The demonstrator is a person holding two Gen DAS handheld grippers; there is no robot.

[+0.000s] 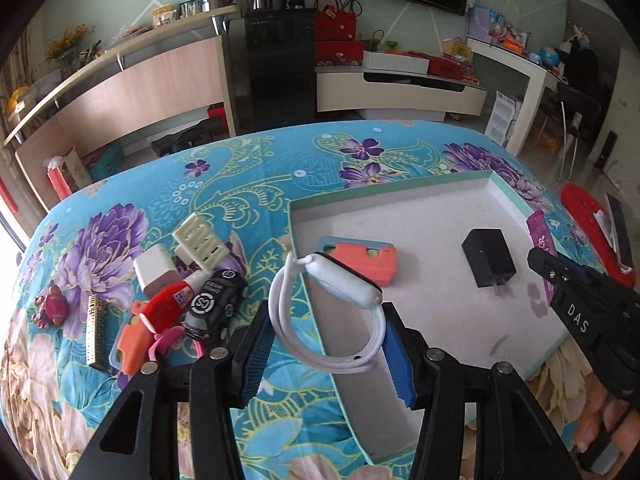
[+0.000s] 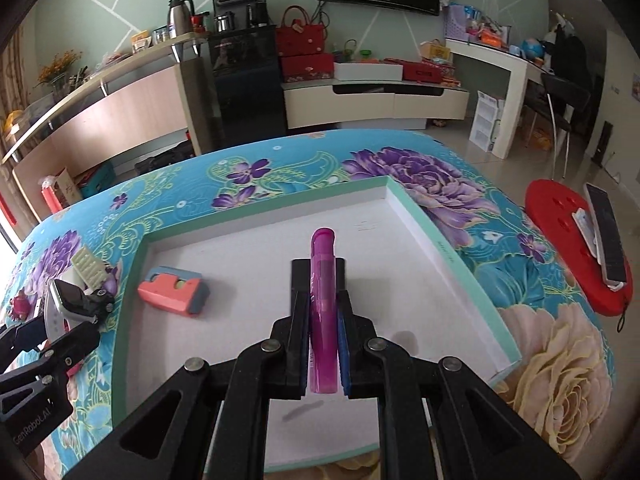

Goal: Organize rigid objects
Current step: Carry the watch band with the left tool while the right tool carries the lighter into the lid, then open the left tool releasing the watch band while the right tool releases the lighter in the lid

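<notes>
I am in the middle of moving loose things off the flowered cloth (image 1: 248,176) into the shallow white box (image 2: 456,258). My left claw (image 1: 326,344) is clamped on the strap of a white watch (image 1: 336,280), whose body juts forward over the box's near left wall. My right claw (image 2: 324,320) is closed tight on a pink tube (image 2: 322,280), held upright on its edge above the box floor. Already lying in the box are an orange block (image 1: 366,262) and a black plug (image 1: 488,258), well apart. A pile remains left of the box: a toy car (image 1: 216,304), a red tube (image 1: 168,304), a cream clip (image 1: 202,242). Next, I judge, each claw must lower over bare floor, clear of block and plug, then part.
</notes>
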